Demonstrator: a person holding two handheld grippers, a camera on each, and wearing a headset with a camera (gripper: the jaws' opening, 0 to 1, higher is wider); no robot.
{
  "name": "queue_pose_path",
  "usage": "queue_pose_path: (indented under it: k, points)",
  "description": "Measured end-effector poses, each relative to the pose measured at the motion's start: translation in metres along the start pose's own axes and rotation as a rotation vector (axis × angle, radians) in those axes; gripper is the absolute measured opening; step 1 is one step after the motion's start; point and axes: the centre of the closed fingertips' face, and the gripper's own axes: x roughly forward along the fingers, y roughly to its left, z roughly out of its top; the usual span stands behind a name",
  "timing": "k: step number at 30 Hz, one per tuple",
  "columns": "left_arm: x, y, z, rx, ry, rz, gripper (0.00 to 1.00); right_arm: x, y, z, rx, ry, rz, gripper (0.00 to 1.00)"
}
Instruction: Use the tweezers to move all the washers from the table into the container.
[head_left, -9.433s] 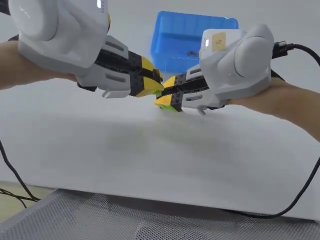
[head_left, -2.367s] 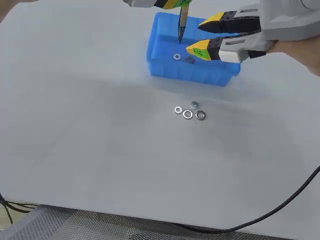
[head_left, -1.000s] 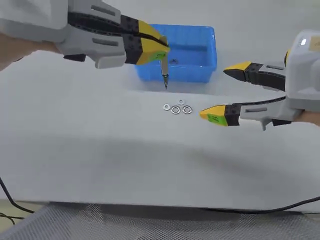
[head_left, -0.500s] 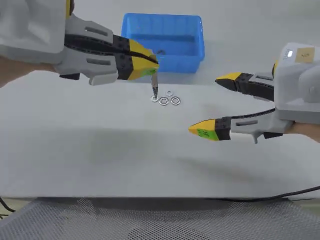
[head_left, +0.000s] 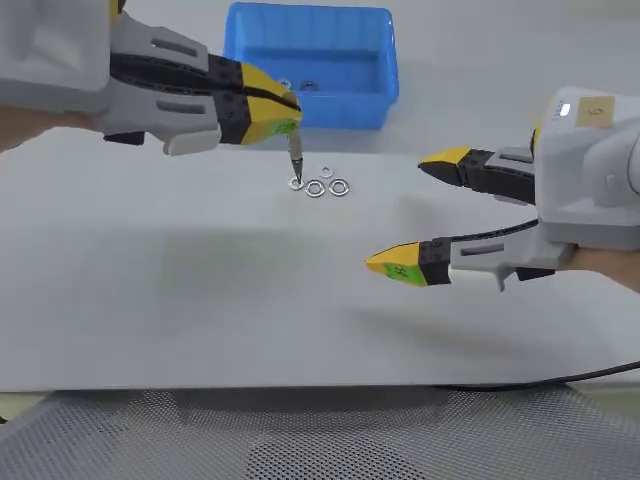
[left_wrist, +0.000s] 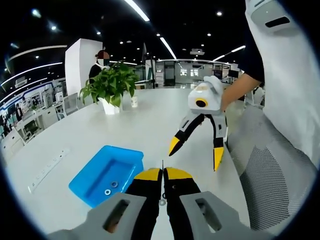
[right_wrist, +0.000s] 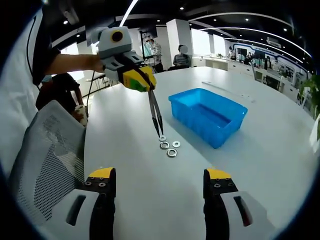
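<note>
My left gripper (head_left: 289, 113) is shut on thin metal tweezers (head_left: 295, 160), which point down. Their tips rest at the leftmost of several silver washers (head_left: 316, 187) lying together on the grey table. In the right gripper view the tweezers (right_wrist: 156, 114) reach down from the left gripper (right_wrist: 141, 80) to the same washers (right_wrist: 169, 146). Just beyond them stands a blue container (head_left: 310, 62) with two washers inside (left_wrist: 111, 188). My right gripper (head_left: 412, 214) hovers open over the table to the right of the washers, nothing between its jaws.
A mesh chair back (head_left: 320, 435) sits at the table's near edge, and a cable (head_left: 560, 378) trails off at the right. A potted plant (left_wrist: 111, 90) stands at the table's far end with people (right_wrist: 182, 54) beyond. Bare tabletop (head_left: 180, 290) spreads left of the washers.
The left gripper brought the tweezers from over the container down to the leftmost washer. The right gripper, open throughout, drew back toward the near right.
</note>
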Motion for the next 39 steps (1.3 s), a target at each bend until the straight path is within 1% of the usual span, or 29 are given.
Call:
queue_pose_path:
  k: [5,10,13,15,18,19,22,25,29,32,33,36,37,39]
  points:
    - [0.002,-0.001,-0.005,-0.006,0.009,-0.015,0.05,0.001,-0.002,0.002,0.000,-0.002,0.002,0.72]
    - [0.002,-0.001,-0.007,-0.004,0.017,-0.013,0.05,0.002,-0.003,0.003,-0.001,-0.005,0.002,0.72]
    - [0.001,-0.002,-0.006,-0.009,0.005,-0.013,0.05,0.002,-0.002,0.002,-0.005,0.001,0.003,0.72]
    - [0.001,-0.002,-0.007,-0.009,0.005,-0.012,0.05,0.001,-0.001,0.001,-0.003,0.002,0.006,0.72]
    - [0.001,-0.001,-0.014,-0.004,0.021,-0.015,0.05,0.001,0.000,0.000,-0.001,0.006,0.008,0.72]
    - [0.001,-0.001,-0.012,-0.012,0.011,-0.015,0.05,0.000,0.000,-0.001,0.001,0.008,0.008,0.72]
    - [0.001,-0.001,-0.012,-0.017,0.009,-0.013,0.05,0.000,0.001,-0.001,0.002,0.009,0.009,0.72]
    - [0.002,-0.003,-0.012,-0.018,0.005,-0.018,0.05,0.001,0.002,-0.001,0.001,0.013,0.012,0.71]
    - [0.002,-0.006,-0.012,-0.021,0.005,-0.028,0.05,0.004,0.004,0.004,-0.005,0.002,0.021,0.71]
    - [0.001,-0.007,-0.013,-0.029,-0.001,-0.032,0.05,0.012,0.009,0.014,-0.021,-0.014,0.048,0.70]
    - [0.001,-0.007,-0.013,-0.031,-0.003,-0.033,0.05,0.015,0.010,0.016,-0.030,-0.012,0.057,0.70]
    - [0.000,-0.007,-0.014,-0.038,-0.008,-0.034,0.05,0.029,0.015,0.026,-0.075,-0.019,0.083,0.68]
    - [0.000,-0.008,-0.014,-0.036,-0.008,-0.037,0.05,0.034,0.017,0.032,-0.078,-0.027,0.096,0.66]
    - [0.001,-0.008,-0.014,-0.031,-0.009,-0.041,0.05,0.043,0.019,0.036,-0.084,-0.024,0.110,0.65]
